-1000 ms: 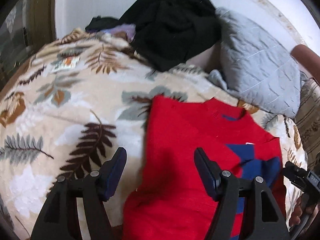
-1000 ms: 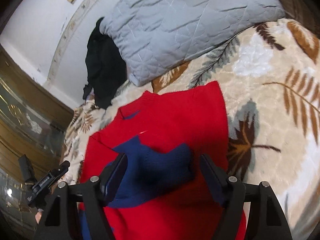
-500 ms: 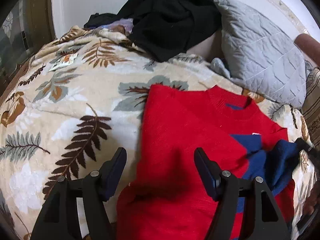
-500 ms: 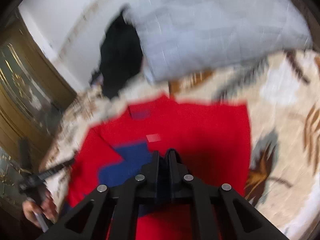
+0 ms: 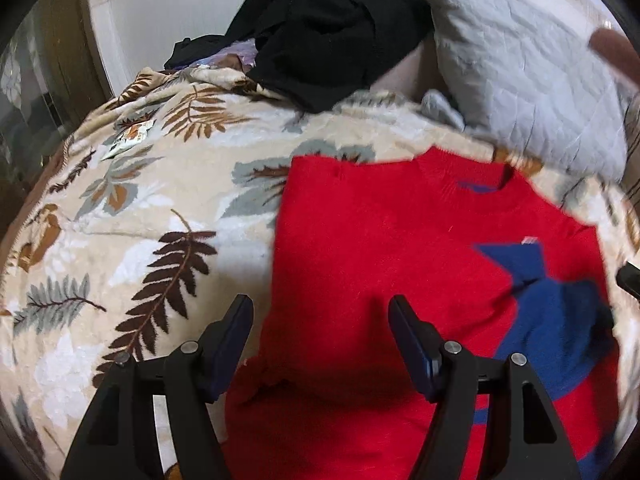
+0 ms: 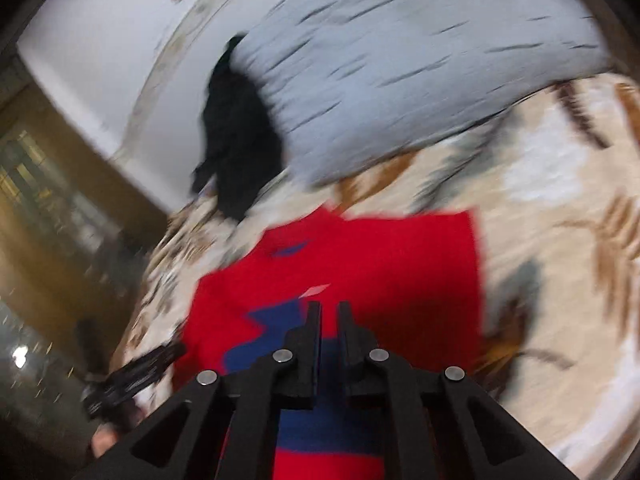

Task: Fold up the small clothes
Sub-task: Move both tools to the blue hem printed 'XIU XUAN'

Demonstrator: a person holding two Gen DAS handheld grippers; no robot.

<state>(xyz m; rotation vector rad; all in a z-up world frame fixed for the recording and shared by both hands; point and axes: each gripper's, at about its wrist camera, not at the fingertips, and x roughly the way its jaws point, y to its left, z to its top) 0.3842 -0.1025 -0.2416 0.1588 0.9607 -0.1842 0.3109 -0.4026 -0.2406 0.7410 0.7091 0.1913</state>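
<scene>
A red sweater [image 5: 380, 248] with a blue sleeve part [image 5: 556, 320] lies flat on a leaf-patterned blanket [image 5: 132, 216]. My left gripper [image 5: 320, 328] is open and empty, hovering over the sweater's lower left edge. In the blurred right wrist view the red sweater [image 6: 400, 264] shows again, and my right gripper [image 6: 328, 312] is shut on the blue sleeve fabric [image 6: 276, 328], lifting it above the red body.
A grey quilted pillow [image 5: 520, 80] and a pile of black clothes [image 5: 332, 28] lie at the head of the bed against a white wall. A wooden wardrobe [image 6: 60, 240] stands past the bed's left edge.
My right gripper closed on the blue sleeve and is moving with it; the sleeve is bunched and raised. My left gripper stayed open, the view shifting slightly.
</scene>
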